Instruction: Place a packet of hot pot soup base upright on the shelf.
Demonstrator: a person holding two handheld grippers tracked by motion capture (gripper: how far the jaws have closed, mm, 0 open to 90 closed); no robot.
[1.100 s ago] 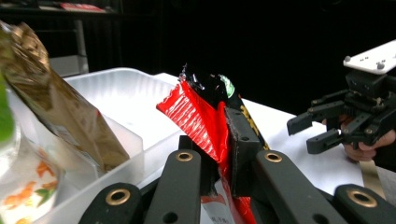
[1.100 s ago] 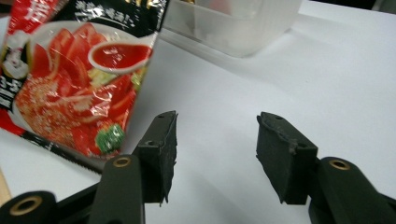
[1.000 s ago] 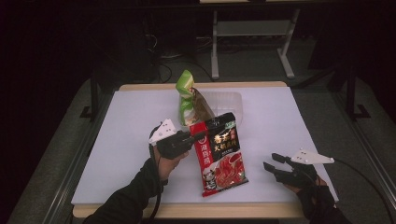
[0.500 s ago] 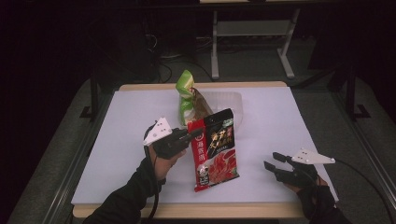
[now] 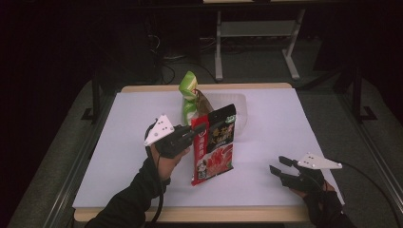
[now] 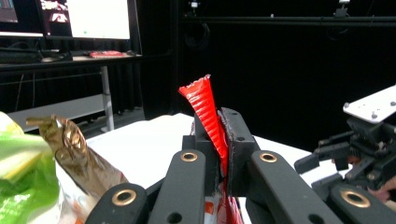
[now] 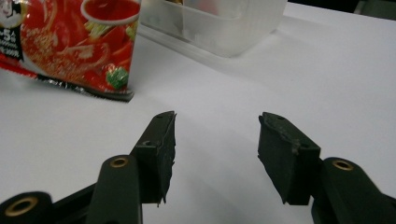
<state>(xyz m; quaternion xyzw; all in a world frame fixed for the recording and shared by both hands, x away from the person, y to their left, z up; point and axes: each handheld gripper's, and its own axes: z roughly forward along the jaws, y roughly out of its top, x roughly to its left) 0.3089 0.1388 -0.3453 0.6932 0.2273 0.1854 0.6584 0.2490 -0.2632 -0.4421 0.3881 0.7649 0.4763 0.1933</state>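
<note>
Red packet [image 5: 214, 147] hangs upright, long axis vertical, pinched by left gripper [image 5: 197, 129].

From the high view, the red pouch [image 5: 215, 145] hides the near wall of the clear tub [image 5: 239, 107], and the tub's contents are too small to make out. The green bag [image 5: 189, 95] is cut off at the left edge of the left gripper view. In the right gripper view the pouch runs off the top and left edges, and its print is too blurred to read.
</note>
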